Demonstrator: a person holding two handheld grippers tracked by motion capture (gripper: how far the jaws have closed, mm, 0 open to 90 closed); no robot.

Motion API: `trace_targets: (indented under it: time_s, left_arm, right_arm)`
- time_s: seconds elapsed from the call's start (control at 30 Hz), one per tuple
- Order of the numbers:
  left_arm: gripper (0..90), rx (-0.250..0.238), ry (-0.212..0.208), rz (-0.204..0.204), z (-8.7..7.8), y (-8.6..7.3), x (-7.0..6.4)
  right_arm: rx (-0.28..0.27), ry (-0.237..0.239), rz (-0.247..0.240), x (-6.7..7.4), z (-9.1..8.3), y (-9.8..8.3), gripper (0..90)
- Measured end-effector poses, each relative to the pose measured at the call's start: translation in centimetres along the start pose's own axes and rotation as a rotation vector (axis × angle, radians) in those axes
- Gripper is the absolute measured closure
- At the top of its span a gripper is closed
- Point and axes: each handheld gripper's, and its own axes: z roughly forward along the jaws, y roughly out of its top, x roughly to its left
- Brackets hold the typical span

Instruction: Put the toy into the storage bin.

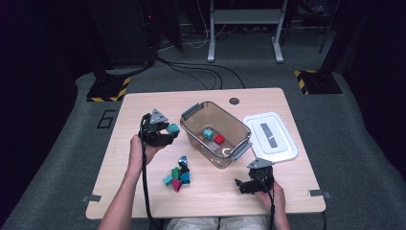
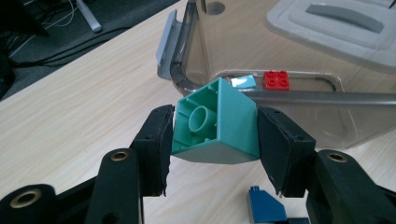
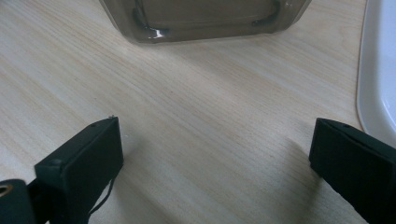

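Black jaws of the left gripper (image 2: 212, 135) are pinching a teal toy brick (image 2: 215, 123) from both sides, hollow underside facing the cam, pads tight on it. From the high view that brick (image 1: 173, 128) sits up off the table, just left of the clear plastic bin (image 1: 191, 125). Inside the bin there's a red brick (image 2: 276, 80) and a teal one (image 1: 208, 133) on the bottom. Leftover bricks (image 1: 178, 175) sit in a small pile on the wooden table (image 1: 124, 143), btwn the two hands. Right gripper (image 3: 215, 158) rests low by the table's near edge w/ jaws spread wide, nothing btwn them. White lid (image 1: 270, 136) lies flat to the right of the bin.
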Motion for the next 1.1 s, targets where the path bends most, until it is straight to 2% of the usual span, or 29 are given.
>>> trace_targets:
  time_s: [0.23, 0.47, 0.5, 0.7, 1.1]
  left_arm:
    - [47.5, -0.013, -0.011, 0.012, 0.6, 1.7, -0.2]
    - [47.5, -0.011, -0.021, 0.023, 1.1, 2.8, -0.5]
    - [47.5, -0.005, -0.021, 0.036, 1.2, 3.2, -0.6]
    - [47.5, -0.001, -0.028, 0.034, 2.0, 3.8, -0.8]
    - [47.5, 0.028, -0.044, 0.055, 4.0, 5.4, -1.5]
  right_arm:
    - [0.0, 0.0, 0.0, 0.0, 0.0, 0.0, 2.2]
    - [0.0, 0.0, -0.001, 0.0, 0.0, 0.0, 2.3]
    - [0.0, 0.0, 0.0, 0.0, 0.0, 0.0, 2.3]
    - [-0.001, 0.0, 0.001, 0.0, 0.0, 0.0, 2.3]
    - [-0.001, 0.0, 0.001, 0.0, 0.0, 0.0, 2.3]
